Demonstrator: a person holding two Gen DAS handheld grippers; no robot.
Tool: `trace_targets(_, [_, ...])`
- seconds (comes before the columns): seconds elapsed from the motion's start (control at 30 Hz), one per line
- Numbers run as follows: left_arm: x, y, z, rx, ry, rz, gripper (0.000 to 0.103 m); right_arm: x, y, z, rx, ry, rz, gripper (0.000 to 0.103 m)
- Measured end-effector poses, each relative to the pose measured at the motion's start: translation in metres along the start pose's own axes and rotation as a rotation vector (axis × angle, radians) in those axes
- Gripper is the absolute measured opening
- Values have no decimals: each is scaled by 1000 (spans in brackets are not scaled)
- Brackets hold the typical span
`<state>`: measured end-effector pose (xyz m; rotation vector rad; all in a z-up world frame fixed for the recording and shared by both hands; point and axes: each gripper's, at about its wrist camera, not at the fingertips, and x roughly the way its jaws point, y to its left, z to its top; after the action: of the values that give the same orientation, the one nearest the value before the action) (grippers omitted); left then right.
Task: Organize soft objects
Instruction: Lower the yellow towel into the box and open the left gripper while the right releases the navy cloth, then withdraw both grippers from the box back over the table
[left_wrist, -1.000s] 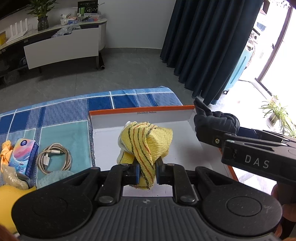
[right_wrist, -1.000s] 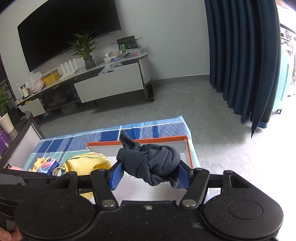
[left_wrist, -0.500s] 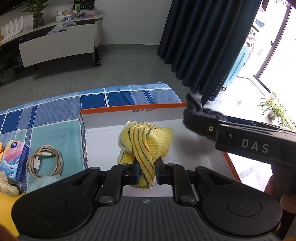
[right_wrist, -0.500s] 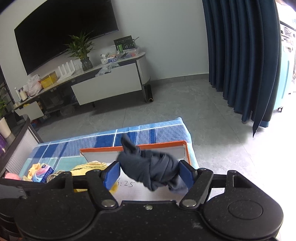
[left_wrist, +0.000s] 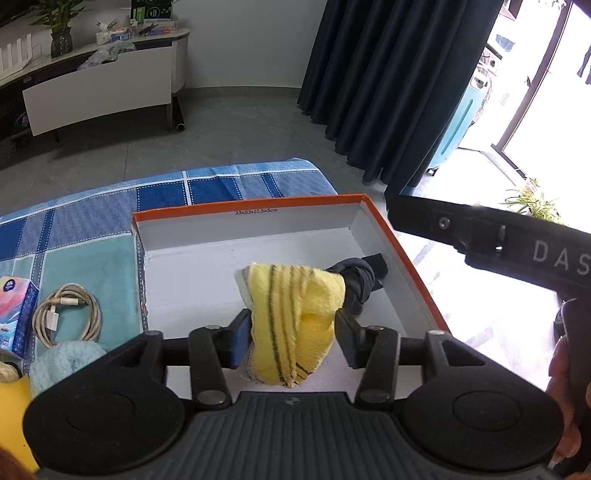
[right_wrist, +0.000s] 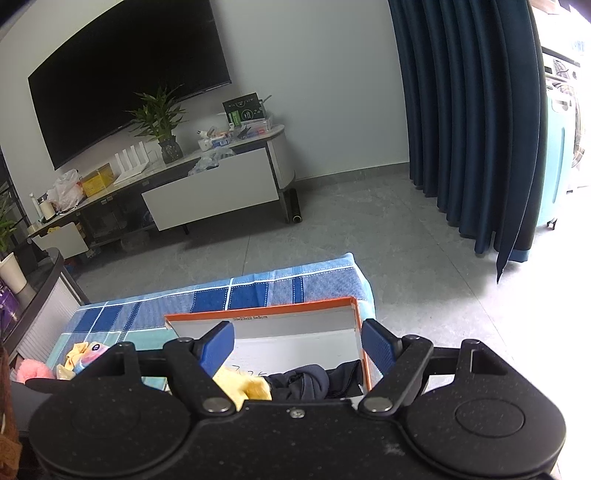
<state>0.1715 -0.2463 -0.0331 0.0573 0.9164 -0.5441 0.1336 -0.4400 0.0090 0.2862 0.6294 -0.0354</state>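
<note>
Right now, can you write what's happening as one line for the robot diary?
step: dropping soft things into box | left tongs: just opened, yellow towel between them | right tongs: open, empty | dark cloth: in box

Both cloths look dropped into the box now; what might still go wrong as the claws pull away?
1. The yellow cloth still fills the gap of the left claw, whose jaws have just been opening; it may snag a pad and lift out of the box.
2. The dark knotted cloth lies against the yellow one, so a drag could shift it.
</note>
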Motion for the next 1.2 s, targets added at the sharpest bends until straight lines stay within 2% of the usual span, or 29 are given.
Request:
trace_targets(0.17, [-12,7,-2,-18,-8,23,62,-13,5,-1,2,-13,8,90])
trace_targets(0.23, [-18,9,-4,-23,-15,32,70,-18,8,-3,-1,-14,11,90])
trace_targets(0.4, [-36,12,-12,-17,-36,73,77,-30,17,-9,-10,-14,16,90])
trace_targets(0.5, [-48,13,-18,-13,-55,124,80,-36,23,-15,-13,-9,15,90])
trace_targets(0.73, [-70,21,-30,-54,-89,174,92,-45,34,-29,-13,17,24,90])
trace_targets(0.93, [-82,32,-41,-105,-87,205,96,-51,44,-40,-30,39,26,90])
trace_targets(1.2, [-92,44,-56,-121,-82,234,99,-51,61,-52,-60,73,45,90])
